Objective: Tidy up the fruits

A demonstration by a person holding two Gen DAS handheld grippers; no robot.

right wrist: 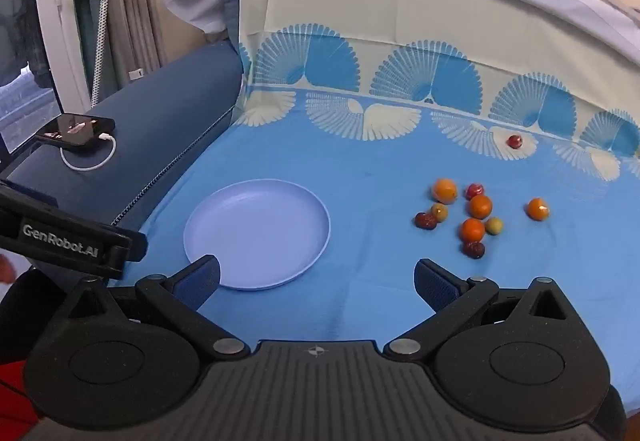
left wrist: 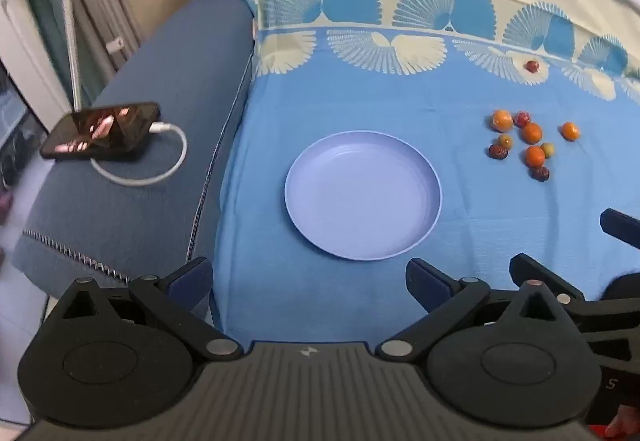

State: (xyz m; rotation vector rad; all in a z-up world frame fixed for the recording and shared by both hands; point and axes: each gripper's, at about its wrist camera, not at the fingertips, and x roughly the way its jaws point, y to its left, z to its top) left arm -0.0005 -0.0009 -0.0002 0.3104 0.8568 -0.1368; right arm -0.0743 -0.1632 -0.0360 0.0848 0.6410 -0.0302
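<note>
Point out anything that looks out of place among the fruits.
One small red fruit lies alone on the cloth's fan-pattern border, well apart from the cluster of fruits. The plate holds nothing yet.

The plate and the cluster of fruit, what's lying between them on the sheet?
Nothing: only bare blue sheet separates the plate from the fruit cluster. The right wrist view shows this gap most clearly.
</note>
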